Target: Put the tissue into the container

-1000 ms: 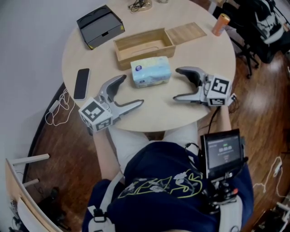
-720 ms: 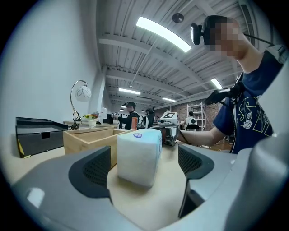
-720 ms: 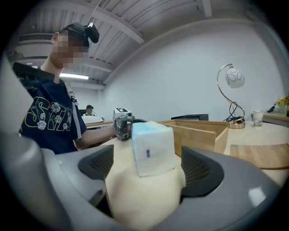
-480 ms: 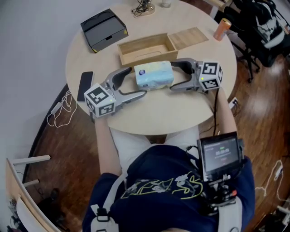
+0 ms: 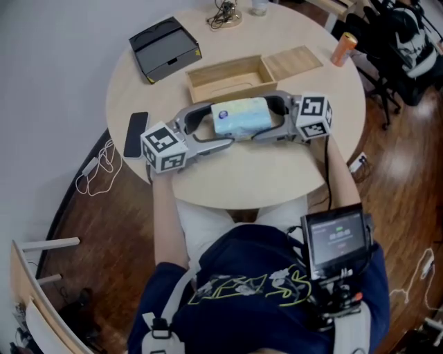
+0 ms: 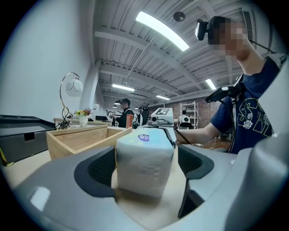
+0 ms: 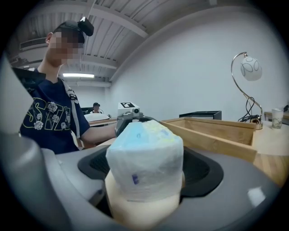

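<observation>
The tissue pack [image 5: 240,116] lies on the round table [image 5: 277,176], just in front of the open wooden container [image 5: 232,66]. My left gripper [image 5: 220,126] reaches in from the left and stands open with its jaws on either side of the pack's left end. My right gripper [image 5: 261,119] comes from the right, also open, straddling the right end. In the left gripper view the pack [image 6: 144,164] stands between the dark pads with a gap on its right. In the right gripper view the pack [image 7: 145,160] fills the middle, and both pads [image 7: 201,171] show beside it.
The container's wooden lid [image 5: 294,62] lies flat to its right. A black box [image 5: 165,48] sits at the back left, a phone [image 5: 136,134] near the left edge, an orange can [image 5: 345,48] at the far right, and cables [image 5: 225,10] at the back.
Both grippers have moved inward from the sides of the table. Their open jaws now straddle the two ends of the tissue pack, which has stayed on the table.
</observation>
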`<state>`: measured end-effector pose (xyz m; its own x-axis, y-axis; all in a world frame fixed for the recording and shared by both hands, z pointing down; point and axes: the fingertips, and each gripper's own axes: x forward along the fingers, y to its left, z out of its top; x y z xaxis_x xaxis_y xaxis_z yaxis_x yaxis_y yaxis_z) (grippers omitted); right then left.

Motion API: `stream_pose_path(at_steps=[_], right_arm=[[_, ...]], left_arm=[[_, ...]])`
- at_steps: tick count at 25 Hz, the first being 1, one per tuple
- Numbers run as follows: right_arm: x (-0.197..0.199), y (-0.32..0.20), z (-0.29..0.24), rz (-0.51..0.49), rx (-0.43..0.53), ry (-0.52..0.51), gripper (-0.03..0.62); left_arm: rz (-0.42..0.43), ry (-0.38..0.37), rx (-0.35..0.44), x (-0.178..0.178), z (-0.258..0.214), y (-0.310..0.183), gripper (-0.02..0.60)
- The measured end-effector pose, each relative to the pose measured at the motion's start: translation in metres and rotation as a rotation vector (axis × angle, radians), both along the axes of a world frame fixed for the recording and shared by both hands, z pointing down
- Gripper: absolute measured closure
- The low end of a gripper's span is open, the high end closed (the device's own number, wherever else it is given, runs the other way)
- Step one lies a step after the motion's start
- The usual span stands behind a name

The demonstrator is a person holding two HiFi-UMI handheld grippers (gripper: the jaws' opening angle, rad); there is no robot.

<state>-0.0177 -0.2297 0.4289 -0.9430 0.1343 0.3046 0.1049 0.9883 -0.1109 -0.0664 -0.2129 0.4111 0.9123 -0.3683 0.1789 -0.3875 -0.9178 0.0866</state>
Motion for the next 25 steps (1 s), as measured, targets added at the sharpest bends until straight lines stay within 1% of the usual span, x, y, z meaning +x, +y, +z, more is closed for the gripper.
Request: stream_pose_path(at_steps=[3,4,5,7,13,17,25], right_arm=[[-0.015,0.001,-0.006,0.015,0.007,-0.033,0.15],[-0.018,0.001,-0.007,0.018,0.01,-0.041,0.168],[-0.019,0.001,-0.008,0.019,0.013,-0.049,0.172],[-0.018,0.002,-0.009,0.013,0.017,-0.065,0.181],[-0.014,0.016,-0.011,-0.021,0.018,-0.08,0.21],[-0.012,0.025,-0.011,-0.039,0.015,-0.08,0.217],[-0.011,0.035,-0.012,-0.06,0.012,-0.077,0.221]], left_arm=[[0.008,0.0,-0.003,0.001,0.0,0.001,0.147],[0.006,0.005,0.0,0.0,0.0,0.002,0.154],[0.004,0.009,0.006,0.0,-0.001,0.002,0.166],[-0.003,0.016,0.021,0.0,-0.004,0.003,0.214],[-0.041,0.025,0.03,0.003,-0.006,0.017,0.225],[-0.065,0.024,0.031,0.004,-0.005,0.026,0.232],[-0.086,0.029,0.034,0.006,-0.006,0.037,0.239]])
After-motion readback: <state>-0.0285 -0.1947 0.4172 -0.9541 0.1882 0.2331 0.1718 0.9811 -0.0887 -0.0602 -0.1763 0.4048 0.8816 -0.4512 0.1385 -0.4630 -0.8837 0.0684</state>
